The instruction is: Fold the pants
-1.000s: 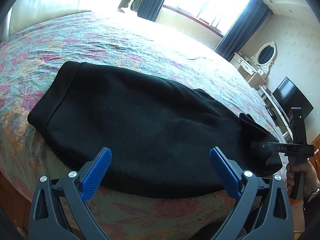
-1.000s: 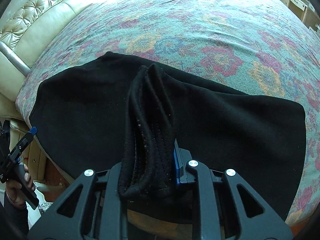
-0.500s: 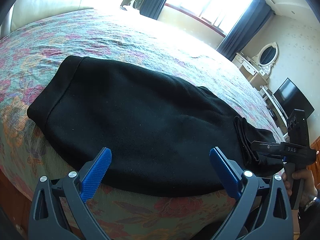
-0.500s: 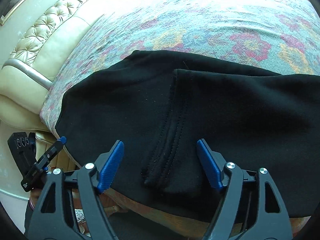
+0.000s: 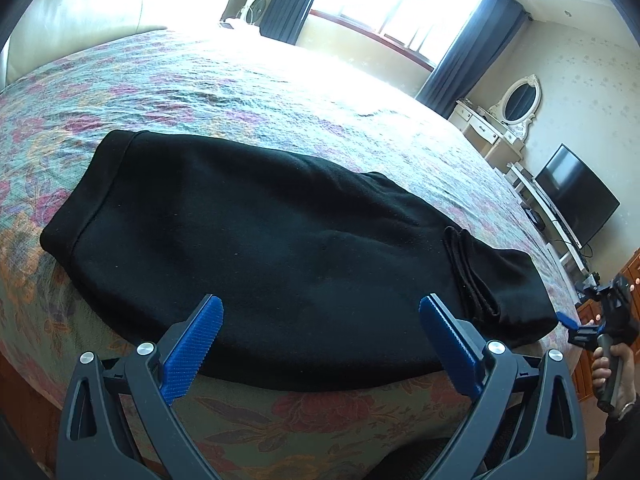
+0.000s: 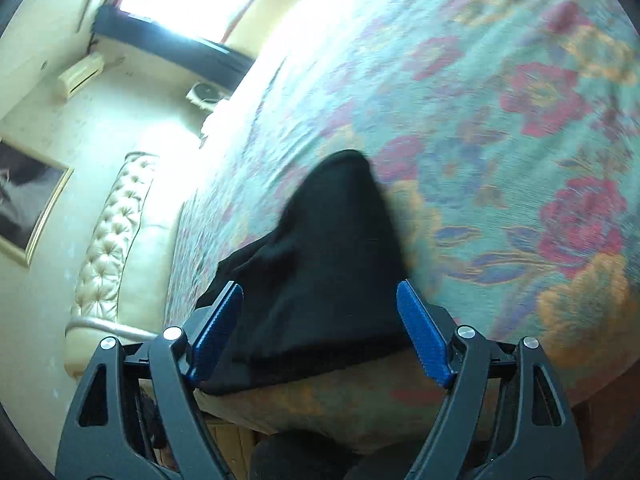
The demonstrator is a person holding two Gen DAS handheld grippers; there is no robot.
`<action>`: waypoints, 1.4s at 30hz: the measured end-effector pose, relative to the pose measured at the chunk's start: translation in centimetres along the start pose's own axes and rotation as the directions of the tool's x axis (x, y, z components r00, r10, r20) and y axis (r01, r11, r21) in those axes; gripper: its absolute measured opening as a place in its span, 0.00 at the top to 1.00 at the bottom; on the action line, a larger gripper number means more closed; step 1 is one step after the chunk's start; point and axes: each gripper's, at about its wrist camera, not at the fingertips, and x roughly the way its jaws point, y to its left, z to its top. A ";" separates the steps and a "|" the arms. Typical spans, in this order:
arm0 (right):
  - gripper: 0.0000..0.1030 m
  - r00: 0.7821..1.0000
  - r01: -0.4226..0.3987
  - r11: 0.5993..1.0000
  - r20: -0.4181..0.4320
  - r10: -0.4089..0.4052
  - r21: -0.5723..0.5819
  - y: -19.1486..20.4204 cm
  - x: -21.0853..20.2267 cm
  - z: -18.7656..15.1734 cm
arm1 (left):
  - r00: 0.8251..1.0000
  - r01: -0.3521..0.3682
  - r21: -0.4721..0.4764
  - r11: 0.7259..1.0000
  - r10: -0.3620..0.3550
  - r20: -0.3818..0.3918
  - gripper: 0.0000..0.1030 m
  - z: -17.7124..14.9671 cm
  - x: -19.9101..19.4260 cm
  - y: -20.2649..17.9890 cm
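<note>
Black pants (image 5: 280, 248) lie folded along the near edge of a floral bedspread (image 5: 280, 92). A bunched cuff or waistband (image 5: 472, 276) rests on top near their right end. My left gripper (image 5: 320, 344) is open and empty, just before the pants' near edge. My right gripper (image 6: 320, 332) is open and empty at the pants' right end (image 6: 336, 264); it also shows in the left wrist view (image 5: 568, 322), held off the bed's right corner.
A cream tufted headboard (image 6: 108, 240) stands at the left of the bed. A window with dark curtains (image 5: 392, 4), a white dresser with mirror (image 5: 508, 120) and a TV (image 5: 576, 196) line the far walls.
My right gripper opened, let go of the bunched cuff, which now lies flat on the pants, and drew back off the right end, turning. My left gripper stayed open and barely moved.
</note>
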 end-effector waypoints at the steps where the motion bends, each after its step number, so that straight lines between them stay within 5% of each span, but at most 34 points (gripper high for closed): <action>1: 0.23 0.999 -0.027 0.998 -0.030 0.028 0.059 -1.9 0.4 0.1 | 1.000 0.008 -0.002 1.000 -0.008 -0.003 0.05 -0.1 0.1 -0.2; 4: 0.23 0.988 -0.123 0.981 -0.077 0.136 0.152 -4.7 2.1 -0.6 | 1.000 0.001 0.007 1.000 -0.001 -0.026 0.05 -0.4 0.5 -0.5; 9: 0.23 0.982 -0.163 0.983 -0.087 0.170 0.083 -3.3 3.2 -0.7 | 0.999 -0.031 0.004 1.000 0.031 -0.037 0.05 -0.5 0.4 -0.2; 14: 0.70 0.990 -0.073 0.997 -0.125 0.071 -0.018 -2.5 4.2 -1.2 | 0.999 -0.031 -0.045 0.999 0.030 -0.022 0.05 -0.3 0.0 0.4; 16: 0.76 0.988 -0.075 0.997 -0.138 0.072 -0.019 -3.4 4.4 -1.3 | 0.999 -0.034 -0.061 0.998 0.033 -0.019 0.05 -0.4 0.0 0.7; 21: 0.73 0.981 -0.114 0.993 -0.159 0.106 -0.040 -3.4 4.5 -1.2 | 0.999 -0.032 -0.085 0.996 0.031 -0.019 0.05 -0.8 -0.1 1.2; 26: 0.34 0.989 -0.138 0.989 -0.056 0.135 -0.061 -1.6 1.7 1.6 | 1.000 -0.030 -0.067 0.997 0.029 -0.007 0.05 -0.6 -0.4 1.0; 27: 0.33 0.990 -0.134 0.989 -0.049 0.131 -0.067 -1.2 1.8 2.5 | 1.000 -0.029 -0.066 0.997 0.029 -0.005 0.05 -0.6 -0.4 0.9; 34: 0.33 0.988 -0.083 0.994 -0.139 0.073 -0.065 0.2 8.7 8.0 | 1.000 -0.020 -0.055 0.998 0.019 -0.021 0.05 -0.7 -0.3 0.9; 37: 0.33 0.981 -0.114 0.993 -0.162 0.109 -0.016 0.1 11.0 8.9 | 0.999 -0.027 -0.058 0.998 0.026 -0.020 0.05 -0.7 -0.5 1.4; 39: 0.43 0.977 -0.133 0.991 -0.167 0.130 -0.006 0.1 11.6 9.2 | 0.999 -0.030 -0.070 0.997 0.029 -0.019 0.05 -0.6 -0.5 1.9; 40: 0.64 0.977 -0.119 0.993 -0.177 0.115 -0.016 0.2 11.9 9.3 | 0.999 -0.031 -0.078 0.996 0.030 -0.018 0.05 -0.6 -0.5 2.1; 42: 0.72 0.979 -0.063 0.996 -0.198 0.050 -0.063 0.0 12.4 9.2 | 0.999 -0.033 -0.090 0.995 0.031 -0.018 0.05 -0.6 -0.6 2.6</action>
